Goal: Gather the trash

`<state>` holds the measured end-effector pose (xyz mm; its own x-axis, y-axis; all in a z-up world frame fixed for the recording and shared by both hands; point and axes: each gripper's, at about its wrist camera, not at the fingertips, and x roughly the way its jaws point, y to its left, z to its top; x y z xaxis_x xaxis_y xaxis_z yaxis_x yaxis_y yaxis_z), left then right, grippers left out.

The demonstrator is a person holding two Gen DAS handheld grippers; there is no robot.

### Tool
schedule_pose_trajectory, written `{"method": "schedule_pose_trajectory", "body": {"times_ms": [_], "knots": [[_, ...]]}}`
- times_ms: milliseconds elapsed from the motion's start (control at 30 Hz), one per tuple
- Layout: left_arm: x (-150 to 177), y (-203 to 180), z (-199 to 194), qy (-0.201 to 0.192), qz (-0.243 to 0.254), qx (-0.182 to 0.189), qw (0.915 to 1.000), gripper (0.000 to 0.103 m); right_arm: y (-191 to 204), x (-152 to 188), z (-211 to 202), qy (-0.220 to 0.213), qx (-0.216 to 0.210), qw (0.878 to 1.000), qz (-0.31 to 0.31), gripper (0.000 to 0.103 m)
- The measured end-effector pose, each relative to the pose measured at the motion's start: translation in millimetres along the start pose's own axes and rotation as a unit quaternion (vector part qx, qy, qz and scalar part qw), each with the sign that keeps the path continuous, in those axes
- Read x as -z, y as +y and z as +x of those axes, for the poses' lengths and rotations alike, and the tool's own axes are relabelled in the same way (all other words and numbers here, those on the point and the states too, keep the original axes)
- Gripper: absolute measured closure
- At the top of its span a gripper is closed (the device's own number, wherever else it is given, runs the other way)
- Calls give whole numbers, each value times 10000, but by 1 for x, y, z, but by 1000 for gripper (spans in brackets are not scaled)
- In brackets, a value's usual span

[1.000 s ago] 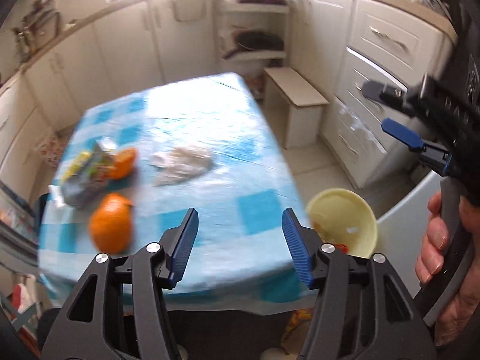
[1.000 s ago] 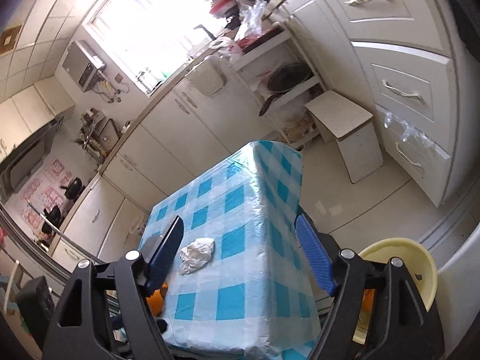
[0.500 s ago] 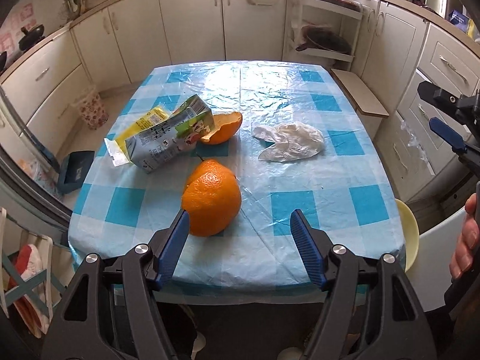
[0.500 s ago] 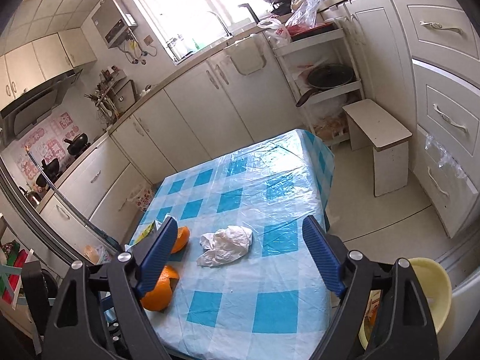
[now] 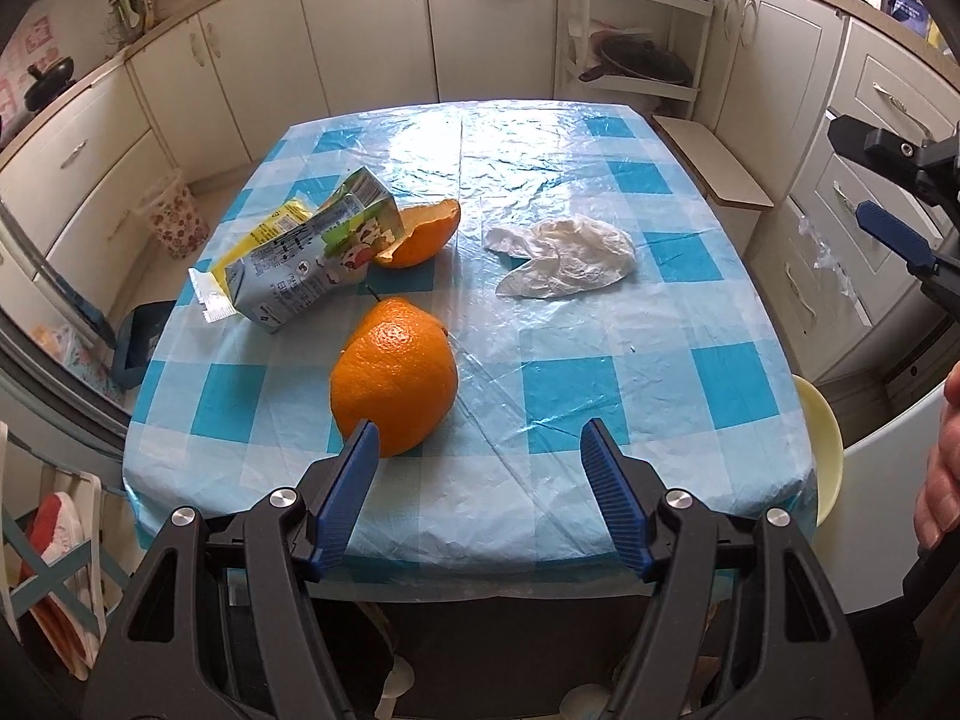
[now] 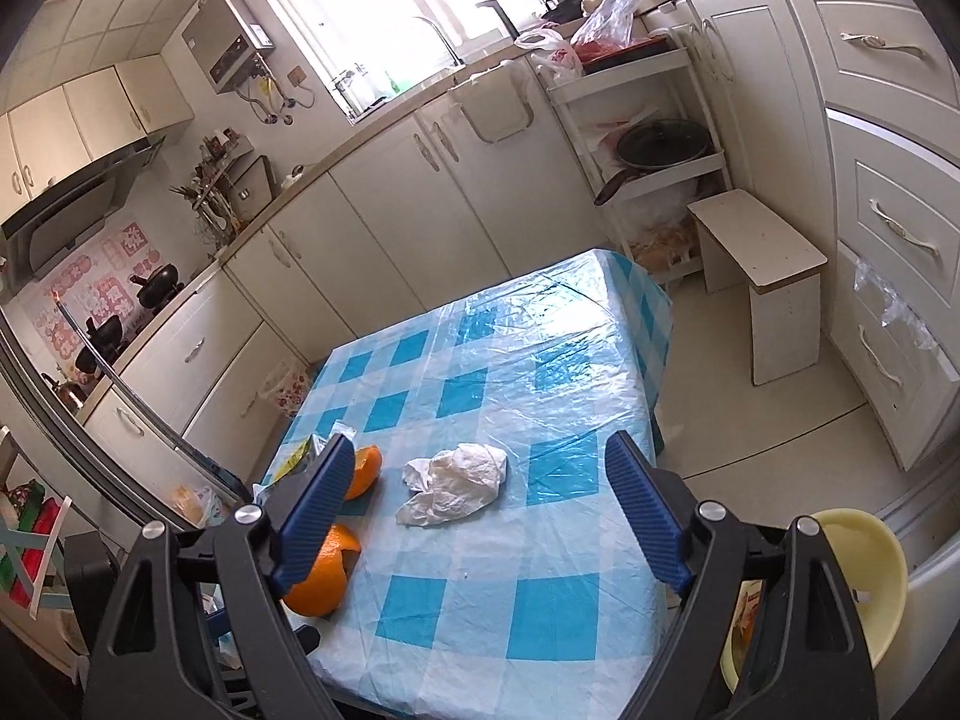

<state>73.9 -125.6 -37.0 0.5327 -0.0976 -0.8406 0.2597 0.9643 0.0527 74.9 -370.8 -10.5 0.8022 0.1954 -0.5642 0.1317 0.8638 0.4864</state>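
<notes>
While both tools hang above near table edge, left gripper (image 5: 477, 447) jaws spread wide, nothing between; right gripper (image 6: 477, 468) likewise wide apart, holding nothing. Trash on checked tablecloth (image 5: 732, 372): large orange peel (image 5: 393, 381) just ahead of left finger; crushed carton (image 5: 306, 261) behind it, touching smaller peel half (image 5: 423, 234); crumpled white wrapper (image 5: 564, 258) apart to right. Yellow bin (image 6: 864, 576) beside table's right corner. White stool (image 6: 762, 258) and cabinets (image 5: 372, 30) beyond
</notes>
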Motion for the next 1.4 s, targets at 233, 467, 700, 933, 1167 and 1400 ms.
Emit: {"method": "schedule_pose_trajectory", "body": {"times_ms": [233,467,700,933,1167,1400], "knots": [[3,-3,6,59,-10,-72,10000,37,1,0,-2,23,-66,10000,-2,21],[5,-7,8,56,21,-117,9999,37,1,-1,-5,34,-119,9999,-44,21],[2,7,0,-180,-157,-44,9997,37,2,1,-6,111,-104,9998,-101,21],[-14,92,-4,-255,-1303,-156,9910,35,14,4,2,293,-181,9990,-287,21],[-14,158,7,12,-1955,-217,9805,34,47,20,26,851,-408,9927,-751,21],[-49,157,24,-35,-857,-398,9955,29,92,51,65,1563,-690,9769,-1285,20]]}}
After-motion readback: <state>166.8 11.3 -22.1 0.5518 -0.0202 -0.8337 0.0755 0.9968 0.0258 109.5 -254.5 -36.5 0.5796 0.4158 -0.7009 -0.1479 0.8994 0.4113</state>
